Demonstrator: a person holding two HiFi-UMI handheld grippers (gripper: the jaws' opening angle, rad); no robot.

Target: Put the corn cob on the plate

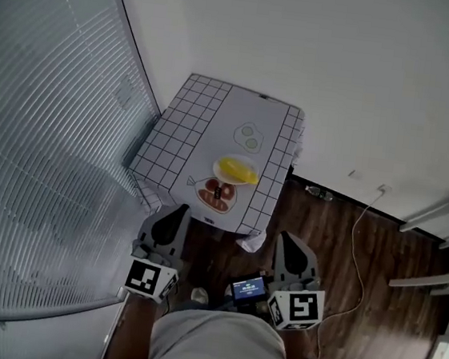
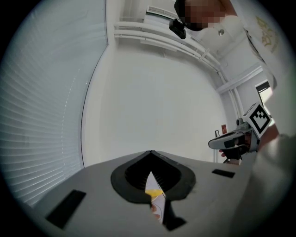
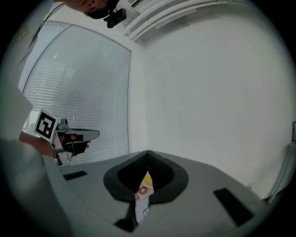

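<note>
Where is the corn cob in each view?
Head view: corn cob on the plate, centre.
Left gripper view: corn cob, yellow sliver low centre behind the shut left tool.
Right gripper view: corn cob, yellow sliver low centre behind the shut right tool.
Shared landmark: window blinds, left in all.

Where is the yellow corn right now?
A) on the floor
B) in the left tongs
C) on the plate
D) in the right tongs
C: the corn cob lies on the plate, and the left tongs and right tongs are both shut with nothing in them.
</note>
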